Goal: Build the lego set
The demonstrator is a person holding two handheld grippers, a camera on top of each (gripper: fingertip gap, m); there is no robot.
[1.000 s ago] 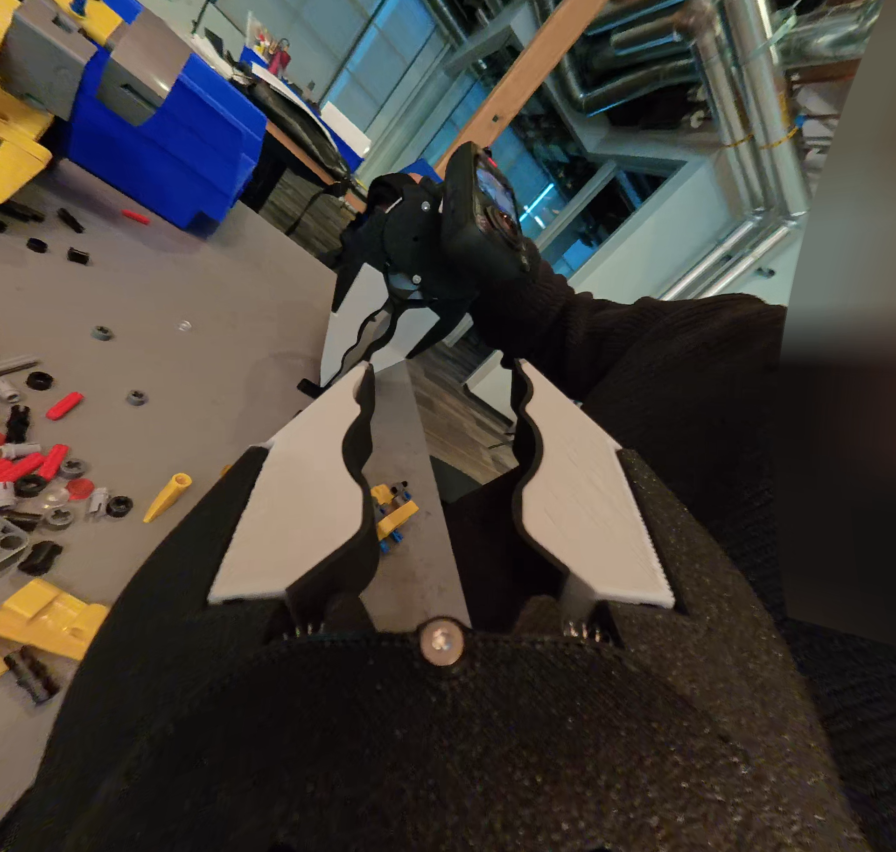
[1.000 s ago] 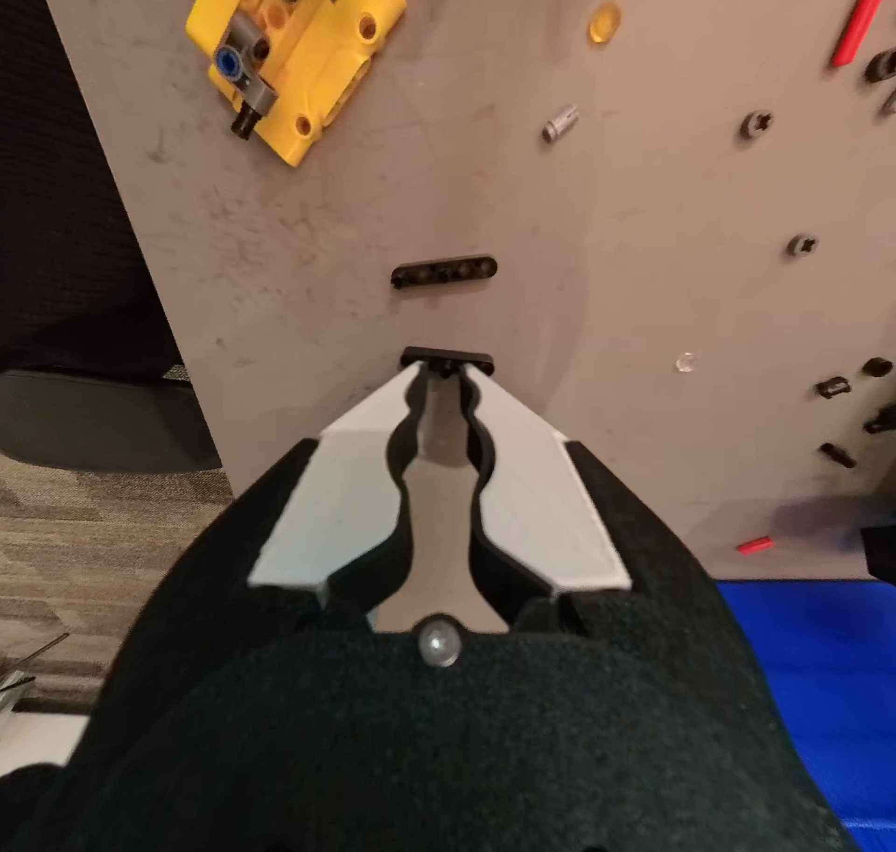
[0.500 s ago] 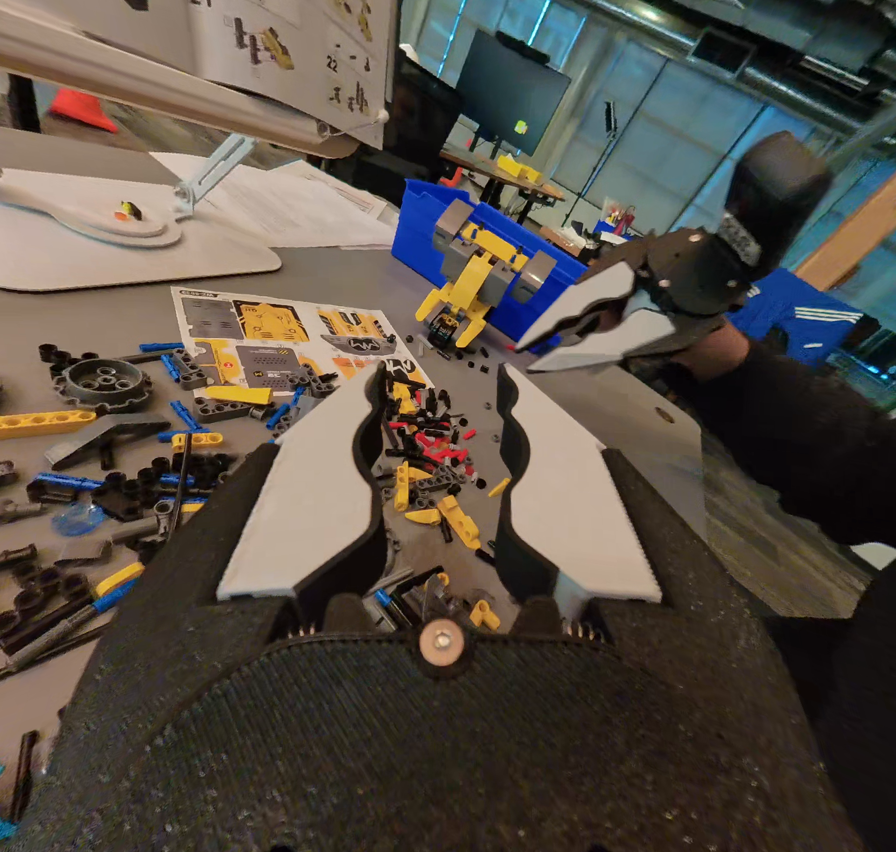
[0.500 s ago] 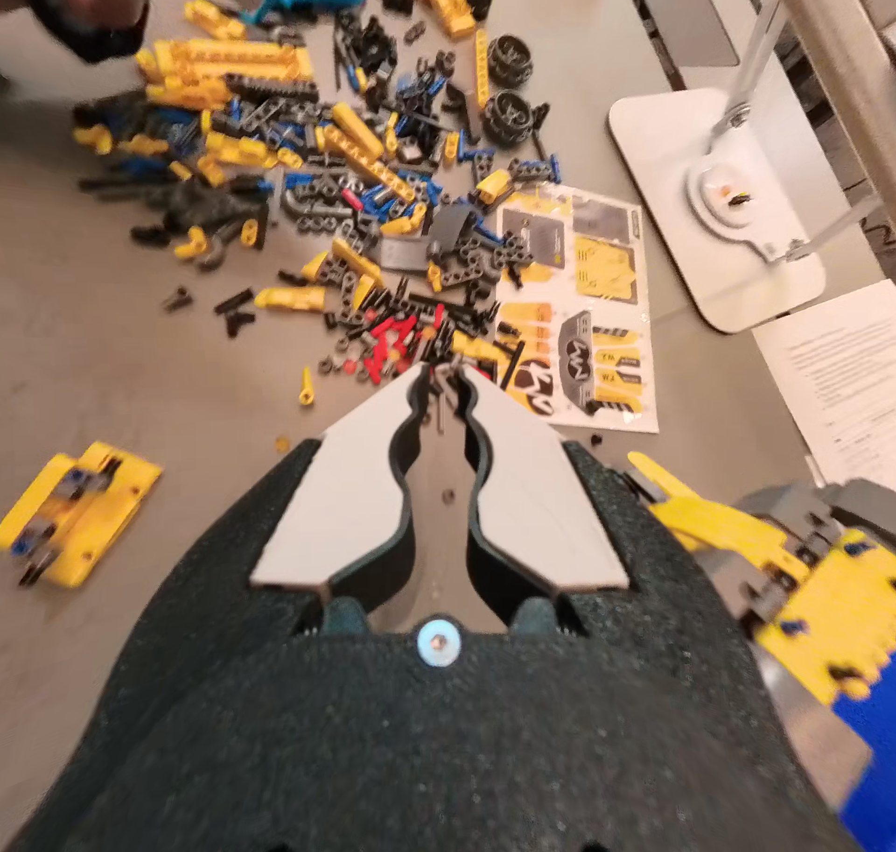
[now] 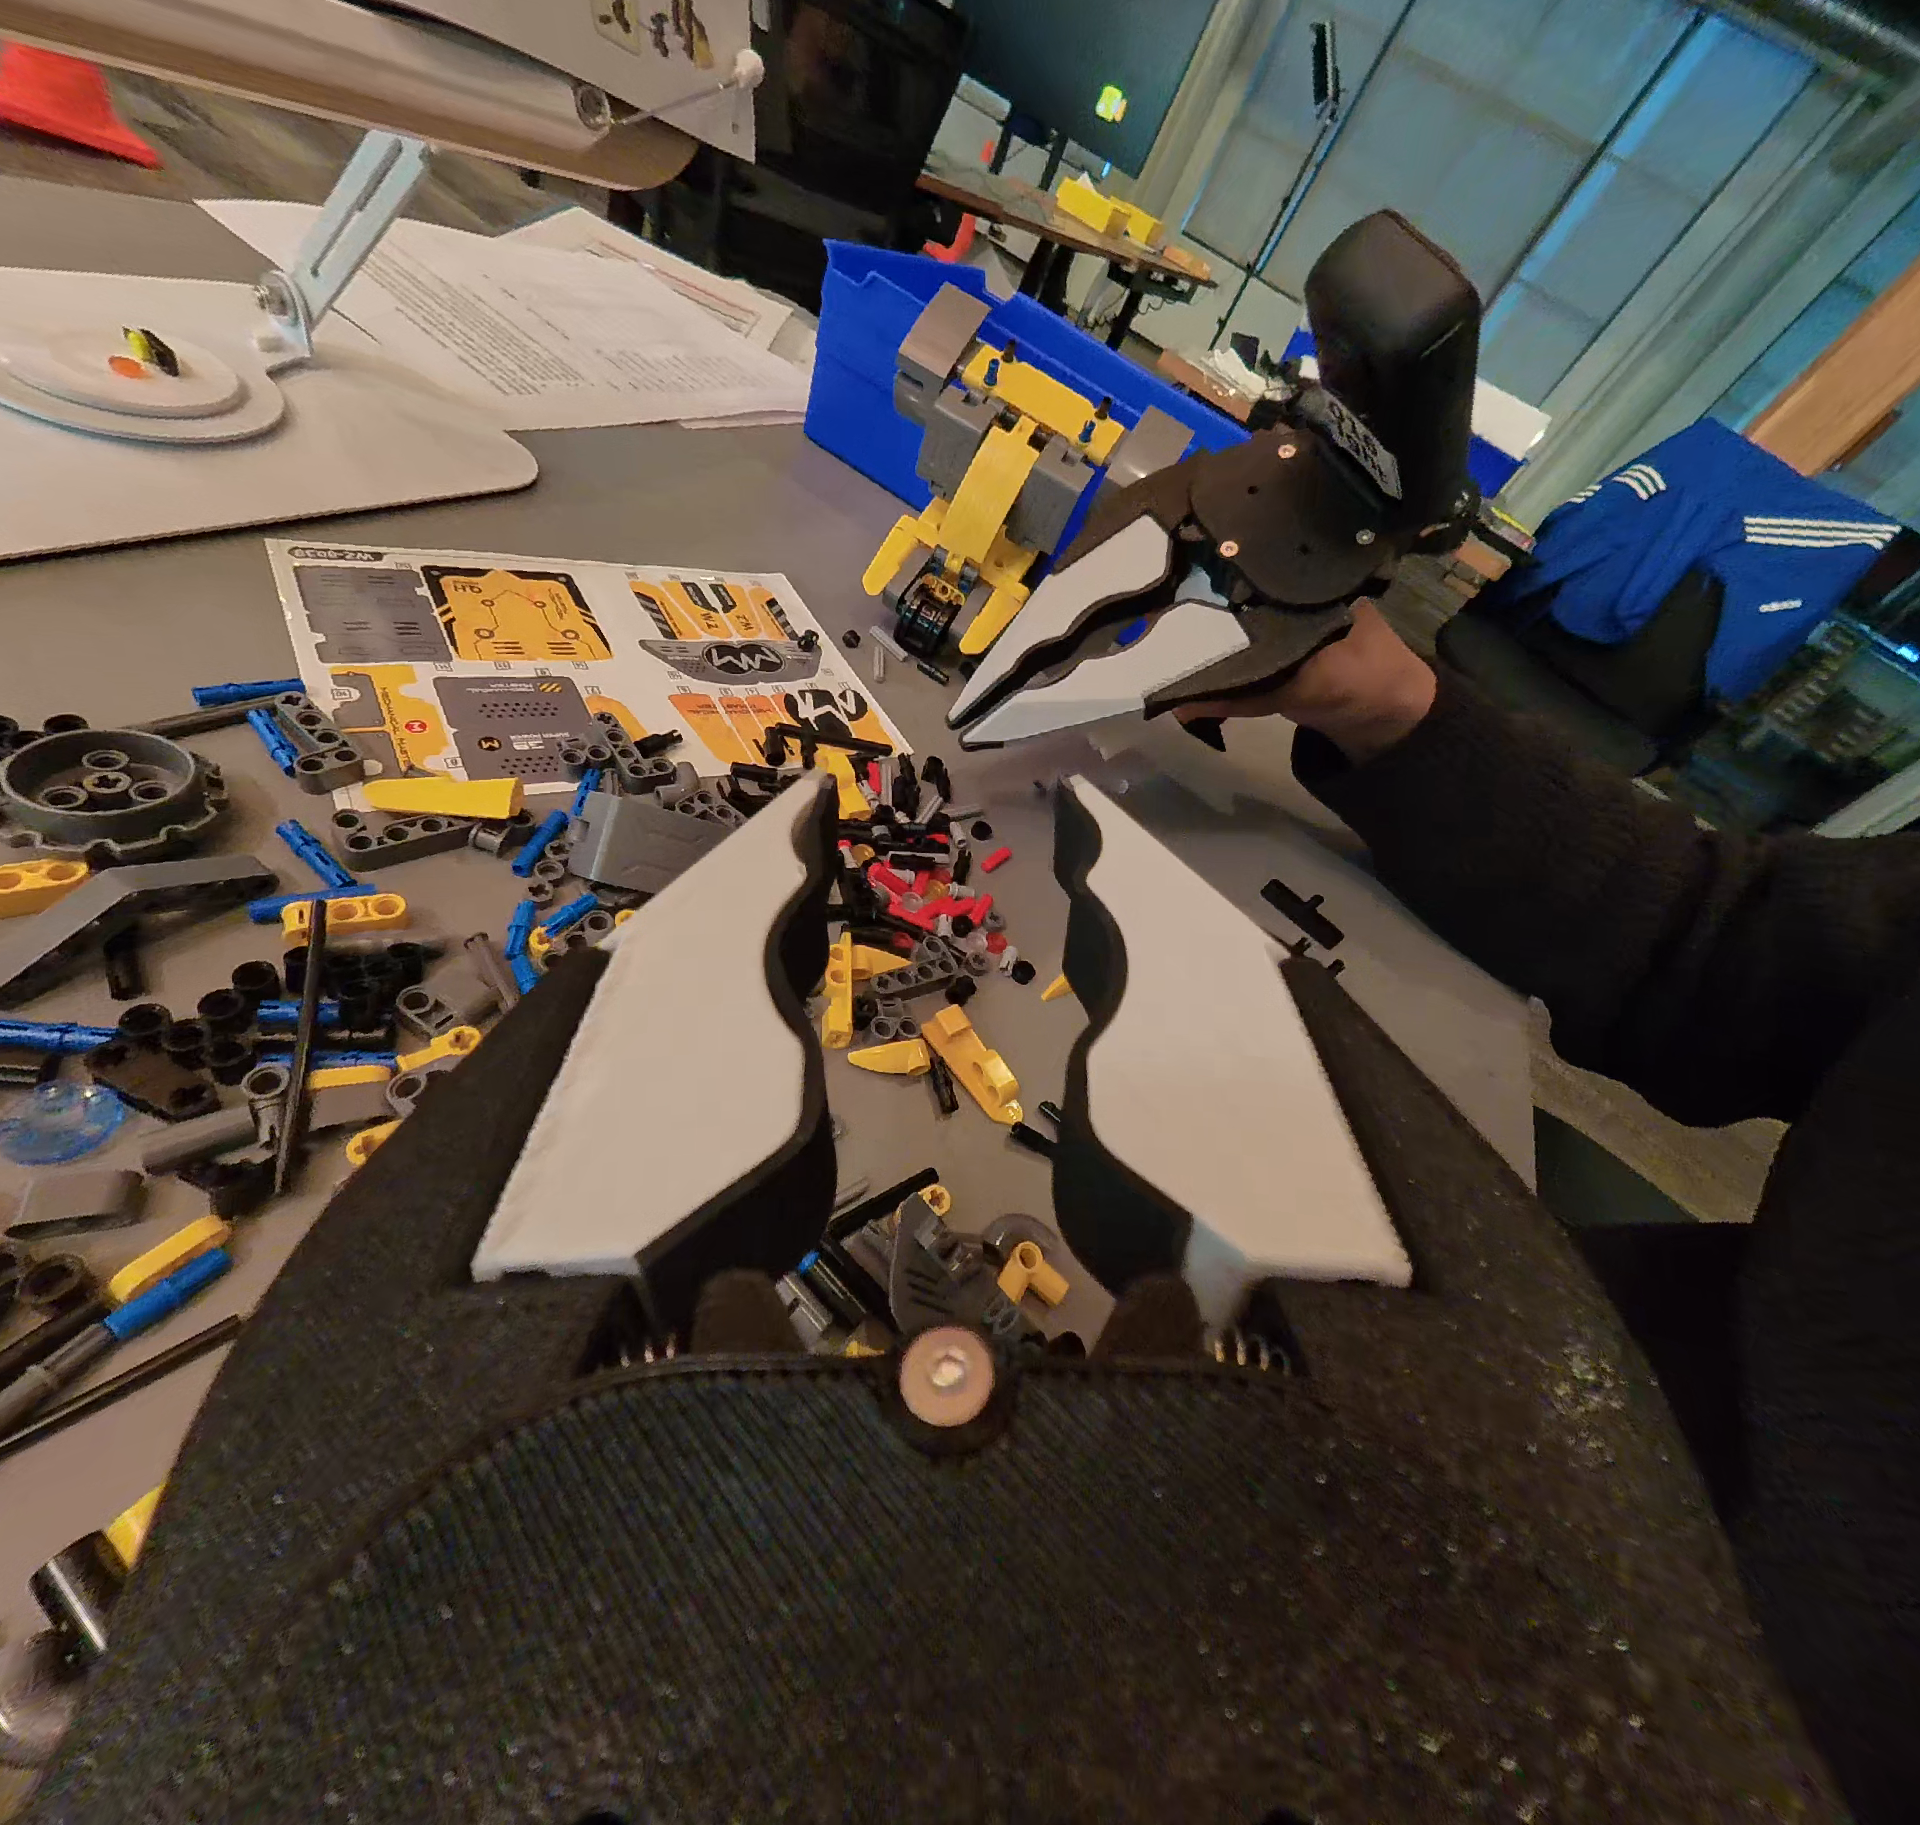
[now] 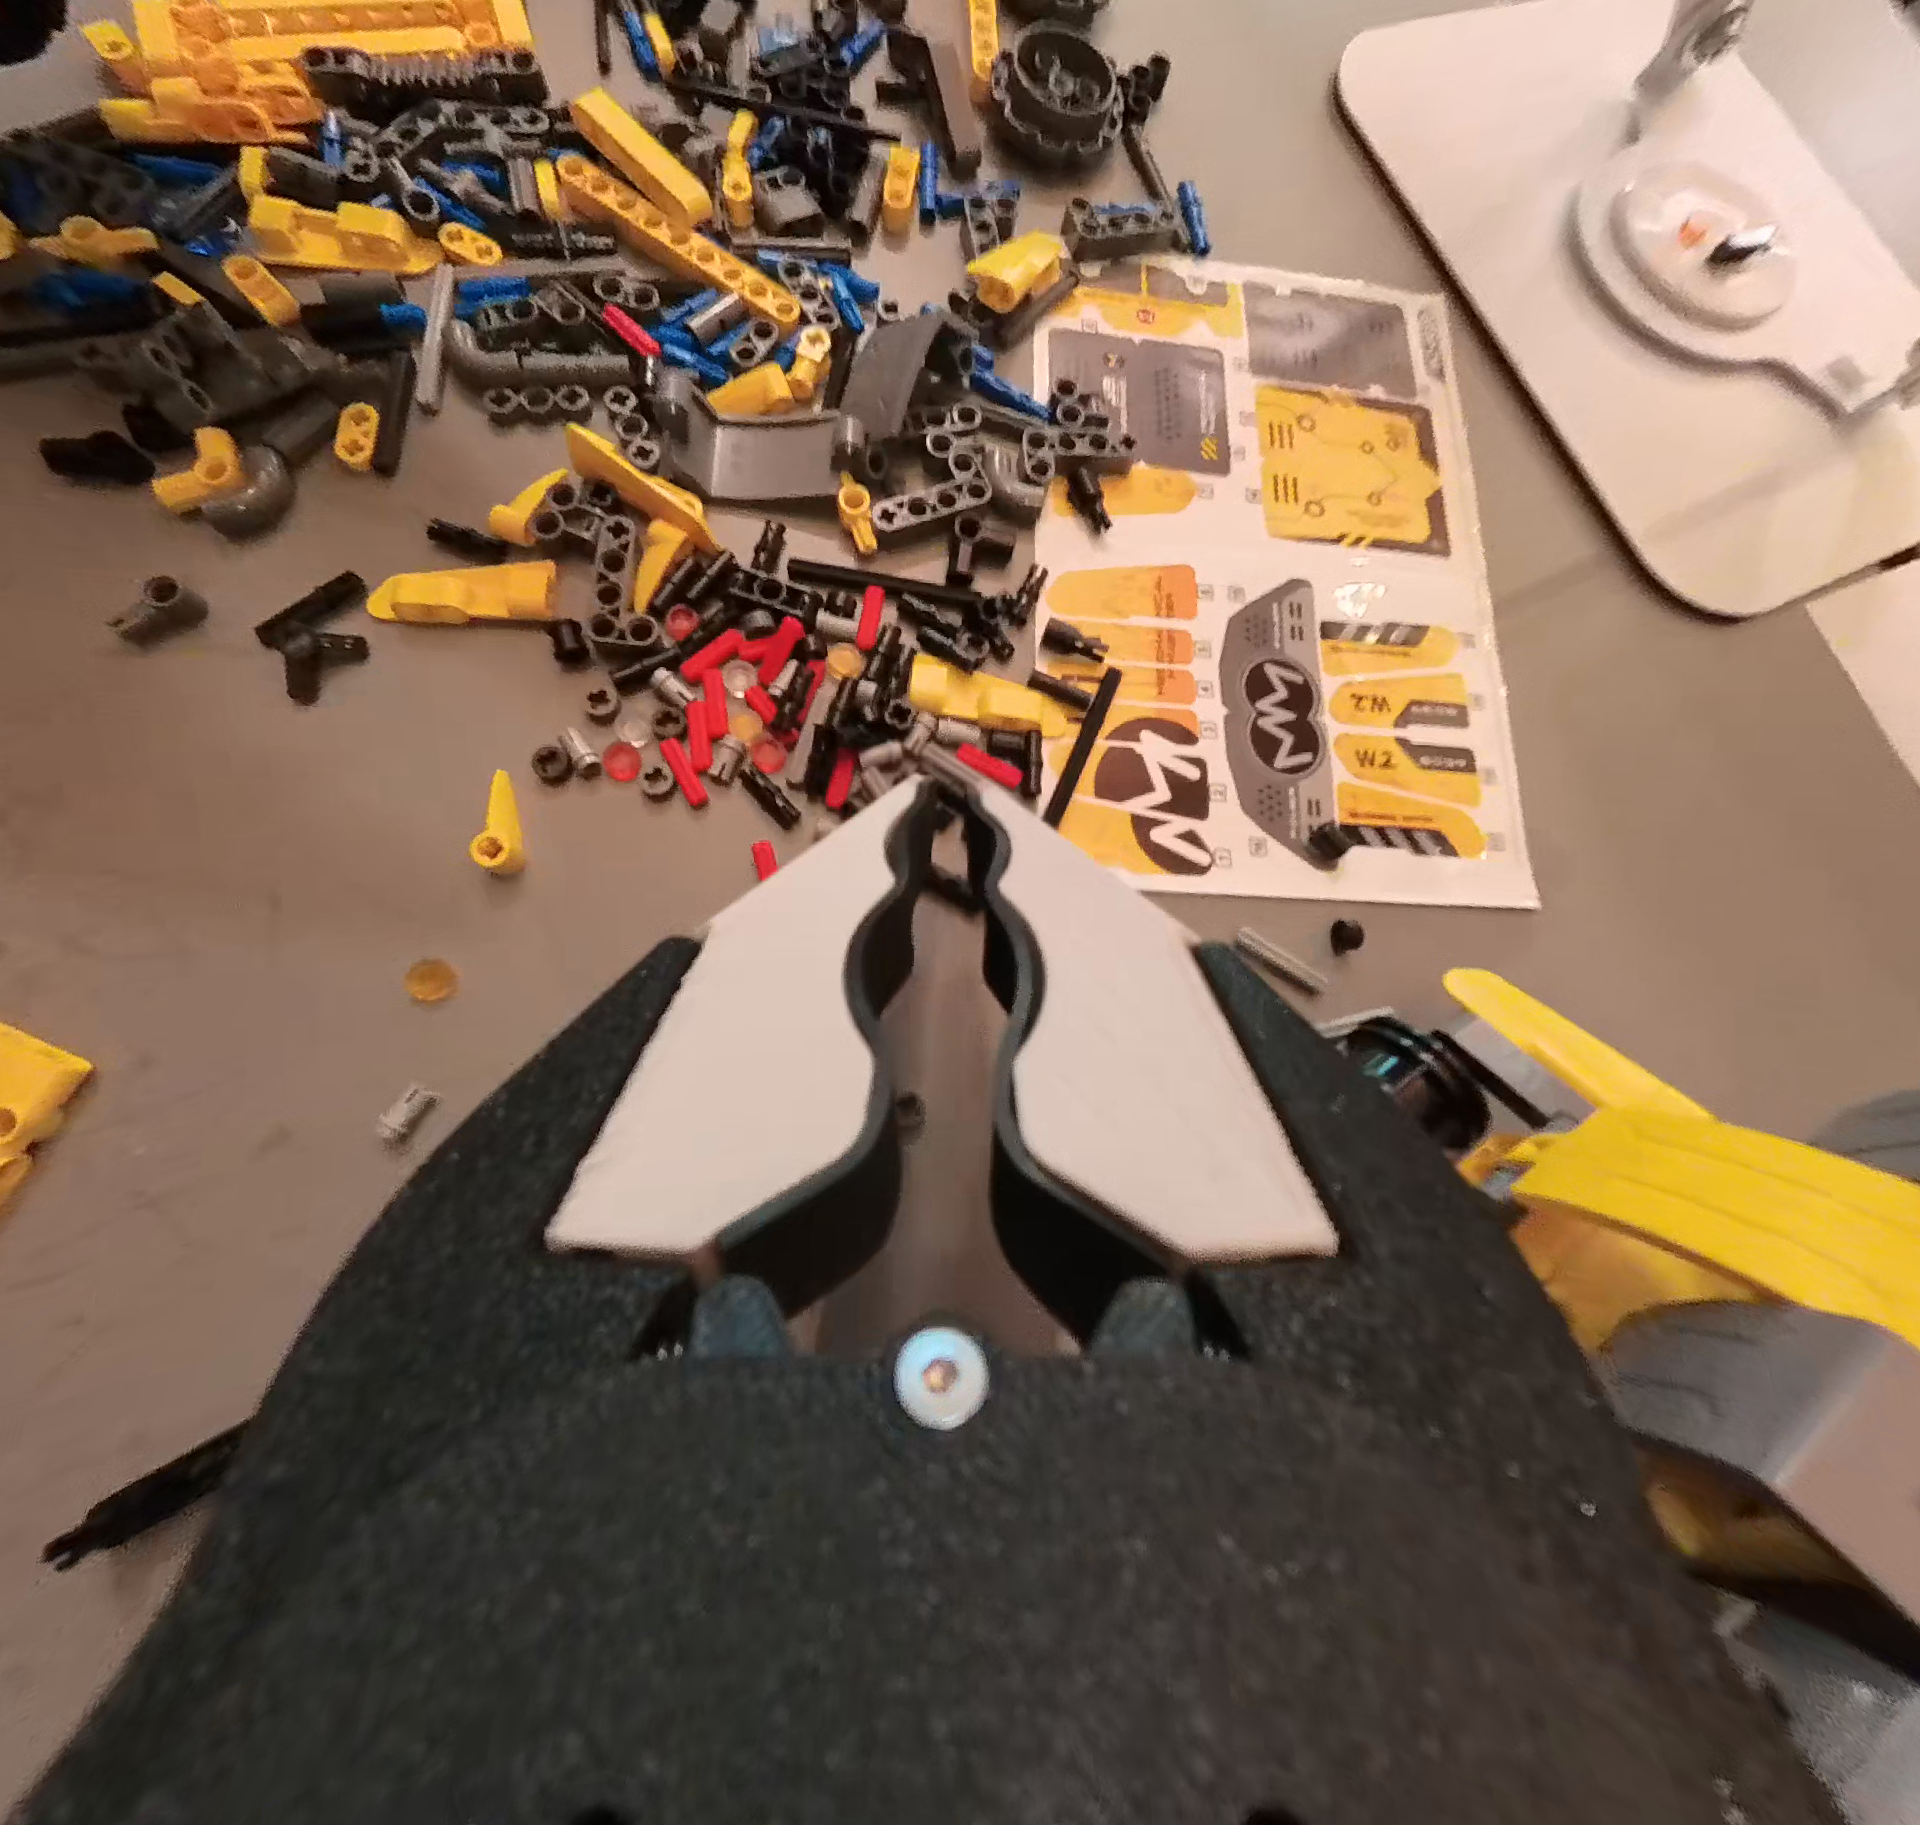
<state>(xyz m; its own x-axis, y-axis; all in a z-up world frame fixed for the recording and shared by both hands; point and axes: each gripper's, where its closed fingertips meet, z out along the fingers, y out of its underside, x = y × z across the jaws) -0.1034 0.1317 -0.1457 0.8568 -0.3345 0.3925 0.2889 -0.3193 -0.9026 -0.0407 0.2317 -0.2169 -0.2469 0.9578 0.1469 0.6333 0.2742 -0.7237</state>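
My left gripper (image 5: 945, 809) is open and empty, held low over a pile of small red, black and yellow building pieces (image 5: 914, 902) on the grey table (image 5: 1195, 840). My right gripper (image 6: 941, 801) hovers over the near edge of the same pile (image 6: 727, 674), next to a sticker sheet (image 6: 1278, 580). Its fingers are nearly closed on a small black piece (image 6: 943, 871) between the tips. It also shows in the left wrist view (image 5: 966, 731), held by a gloved hand just beyond my left fingertips.
A partly built yellow and grey model (image 5: 997, 487) stands before a blue bin (image 5: 862, 393); it also shows at the right (image 6: 1662, 1214). A white stand base (image 6: 1621, 269) and papers (image 5: 540, 321) lie behind the sticker sheet (image 5: 582, 663). Black wheel hubs (image 6: 1060, 92) lie beyond. Across from one pair of fingers to the other is roughly 15 centimetres.
Both grippers swung from the table's edge to above the piece pile. The left view turned down from the ceiling to the table. The right gripper stayed closed on the black piece.
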